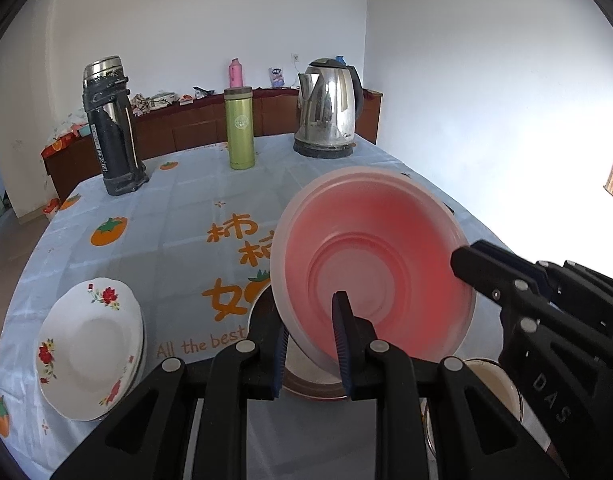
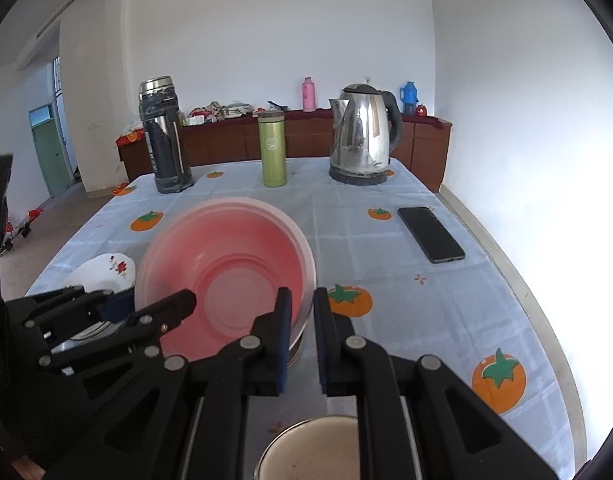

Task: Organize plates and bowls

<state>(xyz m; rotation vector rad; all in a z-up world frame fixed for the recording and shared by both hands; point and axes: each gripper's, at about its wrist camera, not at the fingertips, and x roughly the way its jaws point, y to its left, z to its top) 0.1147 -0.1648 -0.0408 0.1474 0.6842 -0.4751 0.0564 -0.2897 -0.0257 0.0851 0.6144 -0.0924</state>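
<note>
A pink plastic bowl (image 1: 370, 264) is tilted above a metal bowl (image 1: 306, 384) on the tablecloth. My left gripper (image 1: 312, 344) is shut on the pink bowl's near rim. My right gripper (image 2: 302, 332) is also shut on the pink bowl (image 2: 226, 272), at its right rim. The right gripper shows in the left wrist view (image 1: 478, 272) at the bowl's right edge. The left gripper shows in the right wrist view (image 2: 154, 312). White floral plates (image 1: 90, 344) are stacked at the left. An enamel bowl (image 2: 310, 452) sits below my right gripper.
At the far end of the table stand a black thermos (image 1: 110, 128), a green flask (image 1: 239, 128) and a steel kettle (image 1: 328, 112). A black phone (image 2: 430, 234) lies at the right near the table edge. A wooden sideboard (image 2: 234, 140) runs along the back wall.
</note>
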